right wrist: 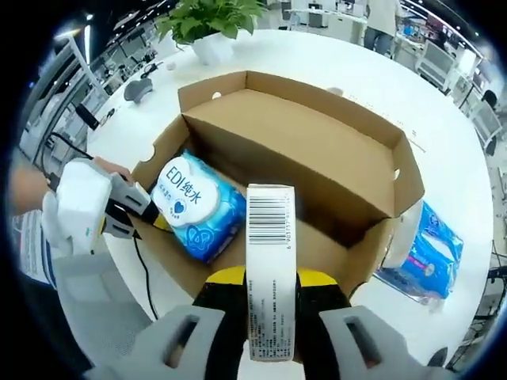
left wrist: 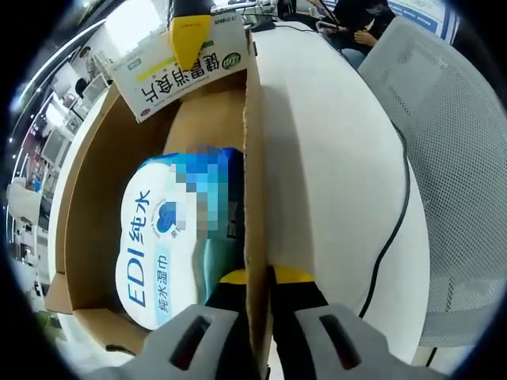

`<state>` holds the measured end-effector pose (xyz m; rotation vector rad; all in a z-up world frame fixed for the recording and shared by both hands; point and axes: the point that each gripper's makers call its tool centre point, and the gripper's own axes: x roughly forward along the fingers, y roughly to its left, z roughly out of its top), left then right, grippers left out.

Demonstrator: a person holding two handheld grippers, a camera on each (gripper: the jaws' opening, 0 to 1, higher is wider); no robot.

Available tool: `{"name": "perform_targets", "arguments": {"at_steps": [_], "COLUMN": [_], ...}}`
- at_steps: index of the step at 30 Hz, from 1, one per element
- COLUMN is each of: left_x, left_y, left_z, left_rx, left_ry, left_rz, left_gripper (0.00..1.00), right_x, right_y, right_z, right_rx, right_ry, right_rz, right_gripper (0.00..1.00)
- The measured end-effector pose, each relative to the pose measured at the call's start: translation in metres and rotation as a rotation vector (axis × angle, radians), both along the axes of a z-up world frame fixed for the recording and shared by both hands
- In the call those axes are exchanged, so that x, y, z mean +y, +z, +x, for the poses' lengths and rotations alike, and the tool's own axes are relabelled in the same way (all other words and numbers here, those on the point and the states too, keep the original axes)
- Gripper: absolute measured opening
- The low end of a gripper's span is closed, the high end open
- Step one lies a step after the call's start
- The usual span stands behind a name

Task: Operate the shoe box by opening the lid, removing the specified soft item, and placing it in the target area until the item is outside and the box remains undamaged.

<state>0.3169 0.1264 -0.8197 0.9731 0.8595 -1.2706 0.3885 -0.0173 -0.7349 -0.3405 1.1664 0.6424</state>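
An open brown shoe box (right wrist: 317,150) stands on the white table with its lid tipped up at the back. Inside lies a blue-and-white pack of wet wipes (left wrist: 158,245) (right wrist: 198,206), flat on the bottom by the left wall. My left gripper (left wrist: 257,277) (right wrist: 149,212) is shut on the box's side wall (left wrist: 253,158), one jaw inside and one outside. My right gripper (right wrist: 269,281) is shut on a white carton with a barcode (right wrist: 269,237) and holds it above the box's near edge. In the left gripper view that carton (left wrist: 190,75) shows green print, gripped by a yellow-tipped jaw.
A second blue soft pack (right wrist: 432,249) lies on the table (left wrist: 333,158) outside the box's right corner. A potted plant (right wrist: 210,20) stands beyond the box. A grey mesh chair (left wrist: 459,158) and a black cable (left wrist: 396,229) are beside the table. A hand (right wrist: 103,168) holds the left gripper.
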Motion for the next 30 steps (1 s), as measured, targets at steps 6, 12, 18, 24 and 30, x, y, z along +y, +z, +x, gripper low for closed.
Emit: {"name": "perform_targets", "arguments": {"at_steps": [6,12,18,24,30], "left_x": [0.000,0.000,0.000,0.000,-0.001], "left_y": [0.000,0.000,0.000,0.000,0.001], "left_z": [0.000,0.000,0.000,0.000,0.000], "left_rx": [0.000,-0.001,-0.002,-0.003,-0.002], "left_ry": [0.001,0.002,0.003,0.002,0.002], "left_rz": [0.000,0.000,-0.001,-0.001,0.000], "left_gripper": [0.02,0.02,0.02,0.02,0.02], "right_x": [0.002,0.003,0.003,-0.001,-0.008], "right_y": [0.009,0.013,0.025,0.040,0.054], "right_z": [-0.001,-0.011,-0.015,-0.015,-0.017], "right_rx": [-0.032,-0.059,-0.141,-0.179,-0.187], "right_ry": [0.021,0.046,0.096,0.070,0.005], "right_rz": [-0.002,-0.004,-0.011,0.012,0.068], "right_gripper": [0.18,0.18,0.18,0.18,0.18]}}
